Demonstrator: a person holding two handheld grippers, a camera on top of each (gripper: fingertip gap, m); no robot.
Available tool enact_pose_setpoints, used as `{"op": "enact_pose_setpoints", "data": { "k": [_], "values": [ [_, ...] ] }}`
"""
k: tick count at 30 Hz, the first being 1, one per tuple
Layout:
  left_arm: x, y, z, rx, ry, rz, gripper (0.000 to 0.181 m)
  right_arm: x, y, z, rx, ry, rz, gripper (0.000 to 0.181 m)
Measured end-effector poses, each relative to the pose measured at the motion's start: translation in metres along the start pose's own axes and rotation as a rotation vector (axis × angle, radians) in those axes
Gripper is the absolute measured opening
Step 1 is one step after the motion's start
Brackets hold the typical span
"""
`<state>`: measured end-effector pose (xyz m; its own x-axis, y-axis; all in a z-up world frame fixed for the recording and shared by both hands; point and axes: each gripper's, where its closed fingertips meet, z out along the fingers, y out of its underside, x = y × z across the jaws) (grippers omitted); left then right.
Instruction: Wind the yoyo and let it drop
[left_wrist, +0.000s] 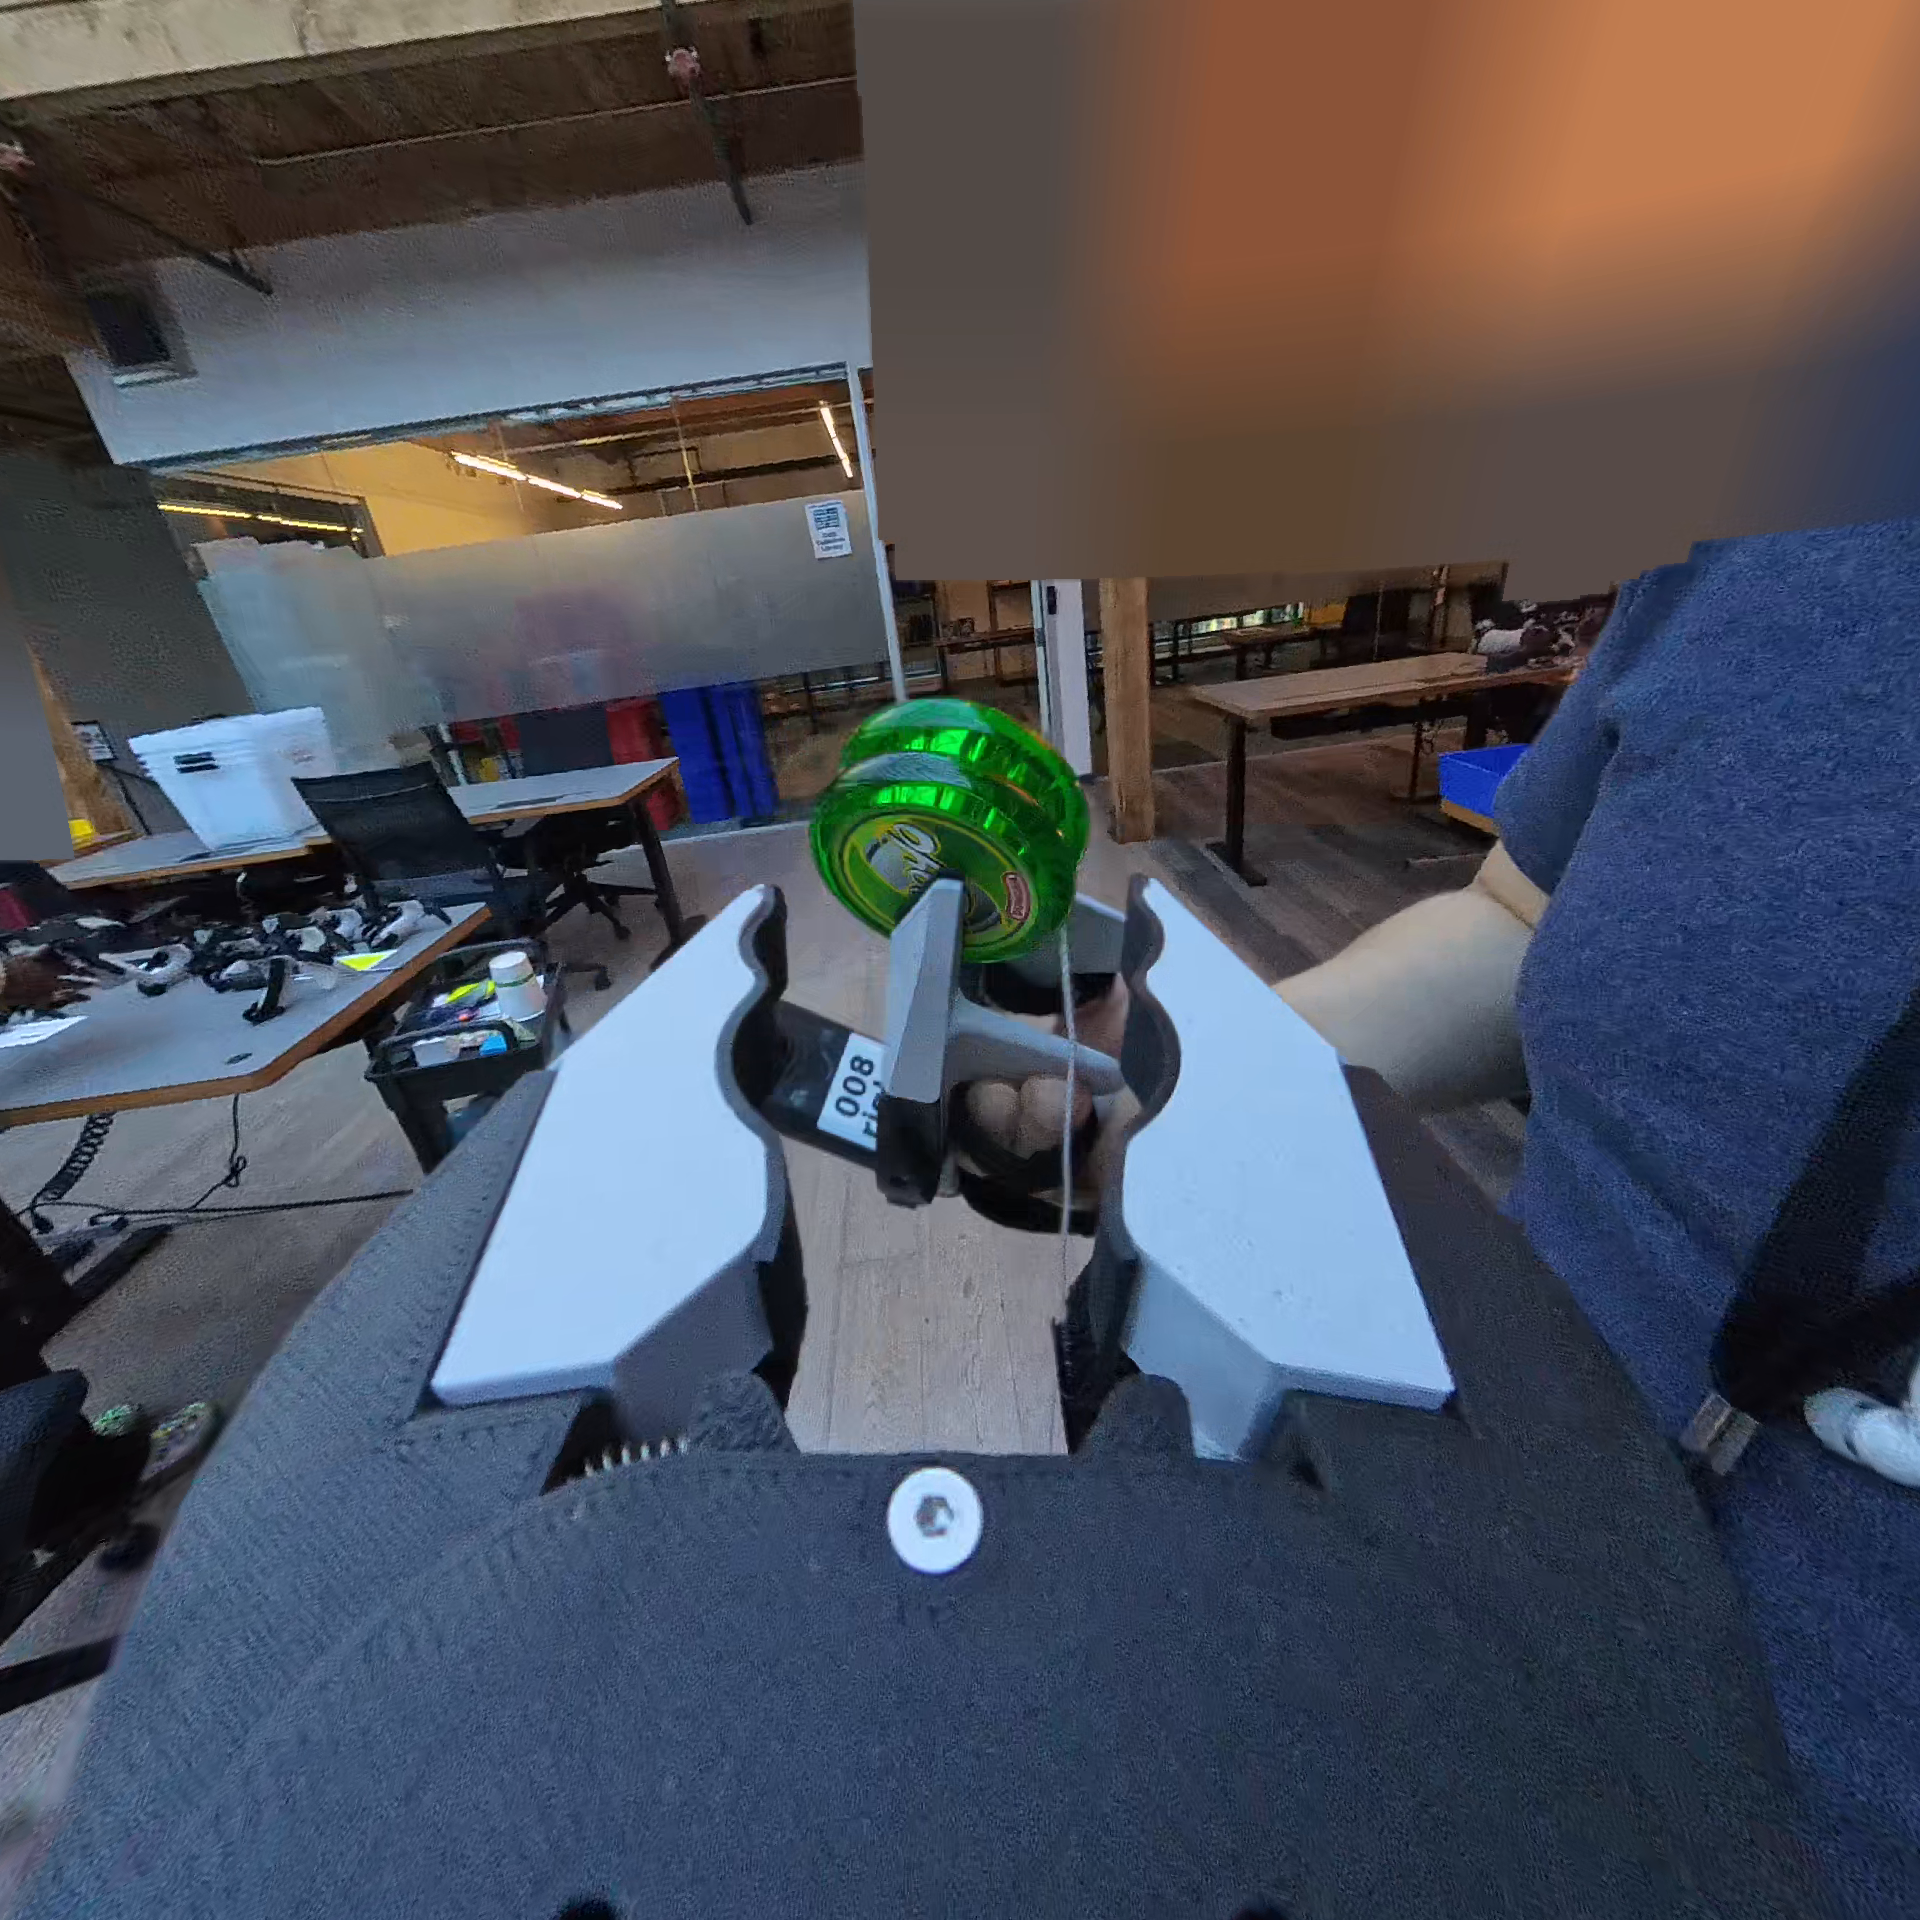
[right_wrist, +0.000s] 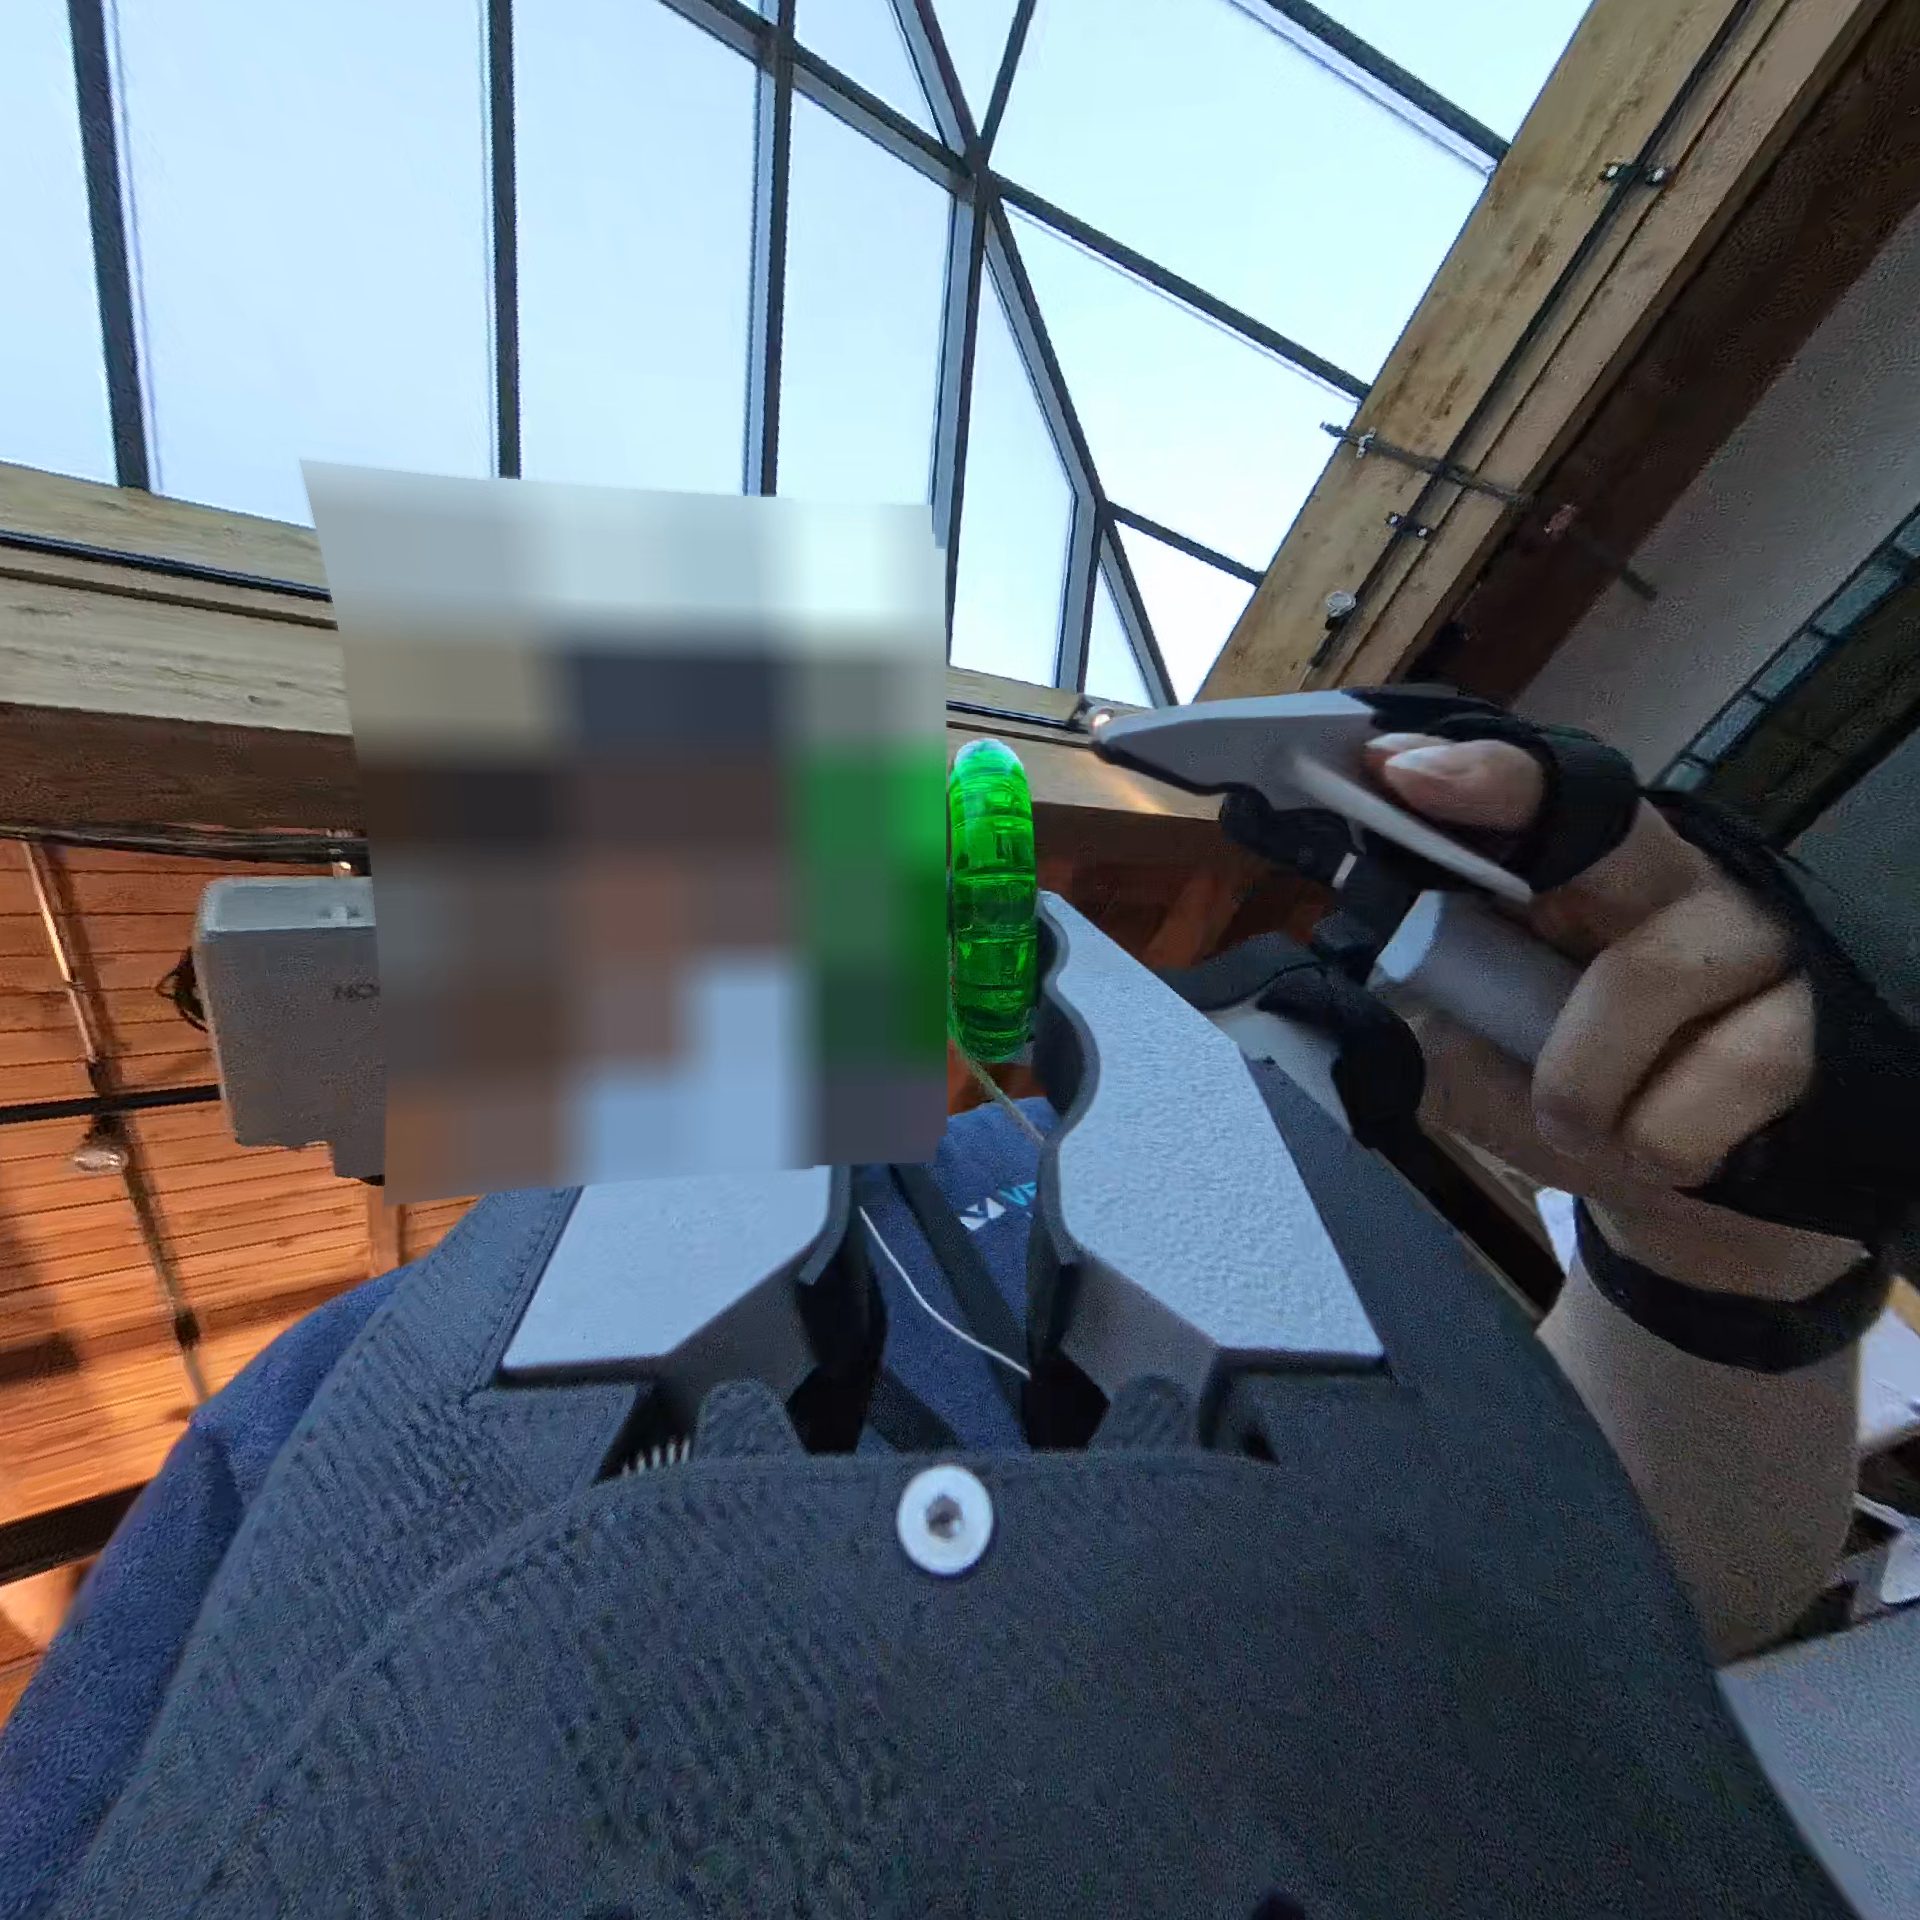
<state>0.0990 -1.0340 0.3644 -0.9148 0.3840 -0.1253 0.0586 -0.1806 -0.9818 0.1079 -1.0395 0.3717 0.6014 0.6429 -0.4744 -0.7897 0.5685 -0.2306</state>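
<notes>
At frame centre the right gripper (left_wrist: 997, 935) pinches the green yoyo (left_wrist: 951, 826) while the left gripper's (left_wrist: 951, 1039) fingers stand apart around the slack string (left_wrist: 1067, 1091), so any slip could unwind it.

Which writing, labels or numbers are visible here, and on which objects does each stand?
I do not copy writing; these bear it:
Printed label on the green yoyo.
White sticker on the right gripper.
Paper sign on the frosted glass wall, too small.
Logo on the blue shirt, partly hidden.
</notes>
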Motion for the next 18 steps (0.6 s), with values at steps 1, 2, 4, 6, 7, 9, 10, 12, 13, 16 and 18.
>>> {"op": "enact_pose_setpoints", "data": {
  "k": [1, 2, 4, 6, 7, 9, 10, 12, 13, 16, 18],
  "values": [
    [0.001, -0.001, 0.003, 0.007, 0.019, -0.006, 0.065, 0.003, 0.002, 0.001, 0.011, -0.021, 0.030, 0.025],
    [0.000, 0.000, 0.006, 0.008, 0.023, -0.005, 0.065, 0.005, 0.005, 0.002, 0.005, -0.049, 0.064, 0.026],
    [0.000, 0.002, 0.010, 0.008, 0.036, -0.001, 0.067, 0.005, 0.008, 0.003, 0.017, -0.109, 0.117, 0.026],
    [0.003, 0.001, 0.011, 0.016, 0.047, -0.001, 0.058, 0.005, 0.007, 0.002, 0.047, -0.149, 0.146, 0.027],
    [0.003, 0.002, 0.010, 0.013, 0.045, 0.007, 0.058, 0.005, 0.007, 0.002, 0.051, -0.157, 0.154, 0.027],
    [0.002, 0.004, 0.010, 0.004, 0.032, 0.020, 0.058, 0.007, 0.007, 0.001, 0.066, -0.159, 0.168, 0.026],
    [0.002, 0.005, 0.010, 0.000, 0.024, 0.030, 0.060, 0.008, 0.008, 0.001, 0.065, -0.160, 0.178, 0.026],
    [0.002, 0.006, 0.010, -0.008, 0.021, 0.051, 0.059, 0.010, 0.007, 0.000, 0.078, -0.174, 0.196, 0.027],
    [0.002, 0.006, 0.010, -0.014, 0.022, 0.053, 0.059, 0.009, 0.007, 0.000, 0.077, -0.187, 0.209, 0.027],
    [-0.002, 0.007, 0.010, -0.052, 0.007, 0.033, 0.059, 0.010, 0.003, 0.000, 0.088, -0.193, 0.205, 0.027],
    [-0.007, 0.007, 0.010, -0.074, -0.010, -0.005, 0.058, 0.013, 0.001, 0.000, 0.083, -0.142, 0.156, 0.036]
  ]
}}
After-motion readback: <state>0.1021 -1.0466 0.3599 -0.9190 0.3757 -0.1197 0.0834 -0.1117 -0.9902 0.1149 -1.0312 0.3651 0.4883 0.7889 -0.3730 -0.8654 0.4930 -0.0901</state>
